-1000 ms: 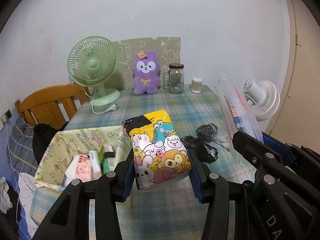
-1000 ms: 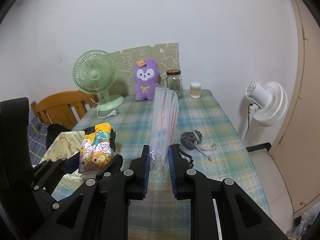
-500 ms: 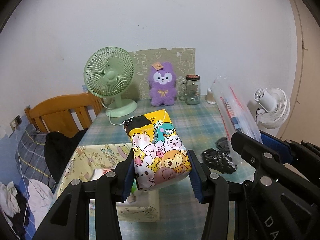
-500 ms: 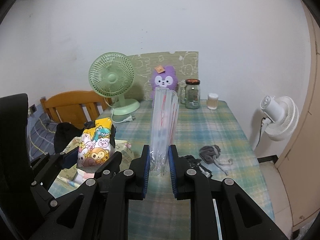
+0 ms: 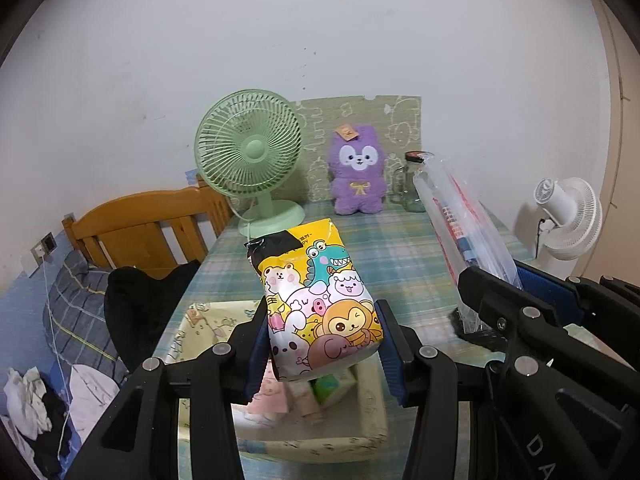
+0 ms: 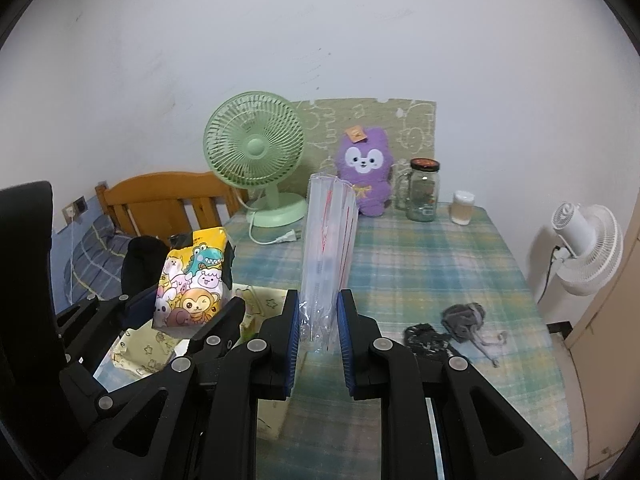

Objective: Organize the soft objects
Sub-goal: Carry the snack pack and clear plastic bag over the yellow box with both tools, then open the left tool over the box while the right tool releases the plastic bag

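Note:
My left gripper (image 5: 322,344) is shut on a yellow cartoon-animal packet (image 5: 316,304) and holds it above the yellow fabric storage box (image 5: 316,440), which holds several small items. The packet also shows in the right wrist view (image 6: 192,280). My right gripper (image 6: 318,328) is shut on a clear plastic bag (image 6: 326,256) that stands upright; it also shows in the left wrist view (image 5: 464,224). A grey drawstring pouch (image 6: 464,316) and a black crumpled item (image 6: 426,338) lie on the plaid tablecloth to the right.
A green desk fan (image 6: 256,152), a purple plush (image 6: 364,168), a glass jar (image 6: 422,194) and a small white container (image 6: 463,208) stand at the table's back. A wooden chair (image 5: 148,224) with dark clothing is at left. A white fan (image 6: 584,244) is off the table's right.
Both grippers have moved left and back with their loads. The packet now hangs over the fabric box. The pouch and black item have shifted right in view.

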Demonstrator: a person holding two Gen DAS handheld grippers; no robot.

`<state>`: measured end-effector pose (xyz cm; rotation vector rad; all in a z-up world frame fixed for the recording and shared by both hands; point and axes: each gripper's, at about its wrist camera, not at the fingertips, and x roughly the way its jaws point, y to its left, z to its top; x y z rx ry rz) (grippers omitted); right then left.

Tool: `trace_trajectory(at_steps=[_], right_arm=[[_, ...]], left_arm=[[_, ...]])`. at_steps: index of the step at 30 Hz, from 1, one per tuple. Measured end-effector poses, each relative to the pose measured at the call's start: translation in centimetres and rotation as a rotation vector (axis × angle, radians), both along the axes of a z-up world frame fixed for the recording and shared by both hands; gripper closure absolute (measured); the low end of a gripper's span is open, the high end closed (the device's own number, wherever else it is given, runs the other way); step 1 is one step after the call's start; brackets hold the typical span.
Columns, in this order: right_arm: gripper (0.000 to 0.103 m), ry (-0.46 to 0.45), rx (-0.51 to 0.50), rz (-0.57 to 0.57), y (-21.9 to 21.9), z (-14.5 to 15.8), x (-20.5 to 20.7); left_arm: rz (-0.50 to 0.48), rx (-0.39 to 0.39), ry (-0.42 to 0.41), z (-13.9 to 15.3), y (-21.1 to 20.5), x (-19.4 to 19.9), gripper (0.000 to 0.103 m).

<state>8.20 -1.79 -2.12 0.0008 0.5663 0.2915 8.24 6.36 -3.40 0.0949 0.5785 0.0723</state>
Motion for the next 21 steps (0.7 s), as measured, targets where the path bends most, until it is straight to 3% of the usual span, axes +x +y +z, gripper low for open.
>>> trace_trajectory(at_steps=[21], right_arm=[[0.082,0.07,-0.053,0.079,5.1,-4.1,3.5]], left_arm=[[0.053,0.014,0.089,-4.3,4.5,2.6,0.053]])
